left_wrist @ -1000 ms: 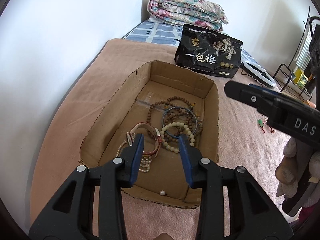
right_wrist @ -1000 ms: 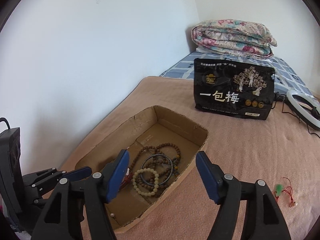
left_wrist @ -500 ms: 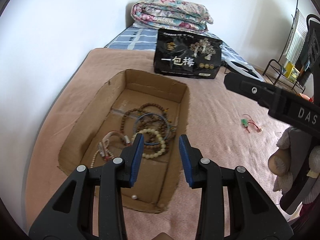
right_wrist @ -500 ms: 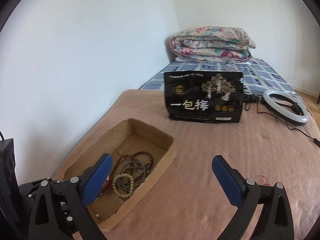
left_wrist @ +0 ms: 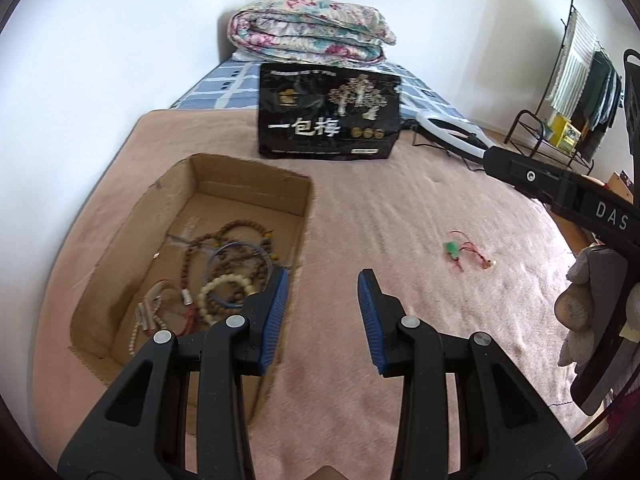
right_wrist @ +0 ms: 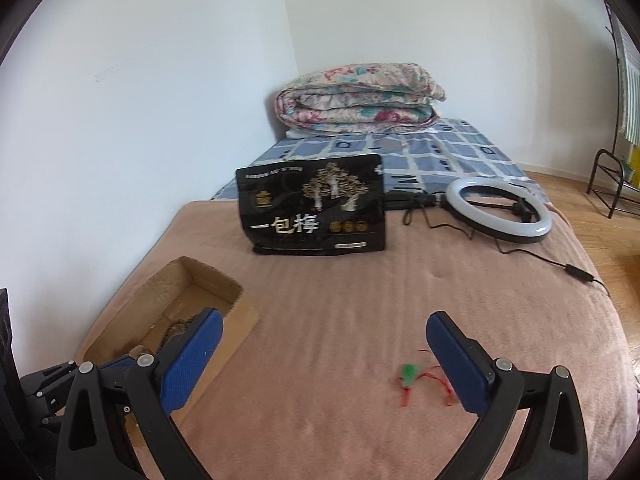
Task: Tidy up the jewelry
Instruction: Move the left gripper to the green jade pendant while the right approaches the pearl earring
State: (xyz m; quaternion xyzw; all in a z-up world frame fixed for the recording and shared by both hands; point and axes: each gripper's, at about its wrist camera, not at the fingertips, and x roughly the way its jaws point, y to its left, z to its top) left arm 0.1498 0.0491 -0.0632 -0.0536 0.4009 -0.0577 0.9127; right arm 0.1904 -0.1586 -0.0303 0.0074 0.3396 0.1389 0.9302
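Note:
An open cardboard box (left_wrist: 304, 200) lies on the pink blanket and holds several bead bracelets (left_wrist: 228, 268), a blue bangle and a watch. A green pendant on red cord (left_wrist: 454, 249) lies loose on the blanket to the right of the box; it also shows in the right wrist view (right_wrist: 409, 376). My left gripper (left_wrist: 322, 320) is open and empty, just right of the box's right wall. My right gripper (right_wrist: 320, 354) is wide open and empty above the blanket, the pendant near its right finger. The box (right_wrist: 240, 312) is at its left.
A black snack bag (left_wrist: 328, 124) stands behind the box. A ring light (right_wrist: 498, 212) with its cable lies at the back right. A folded floral quilt (right_wrist: 360, 98) sits at the head of the bed. A wall runs along the left. A metal rack (left_wrist: 560, 128) stands at the right.
Both grippers have swung right, away from the box and toward the open blanket. The right gripper has opened wider. The pendant has come into view between its fingers.

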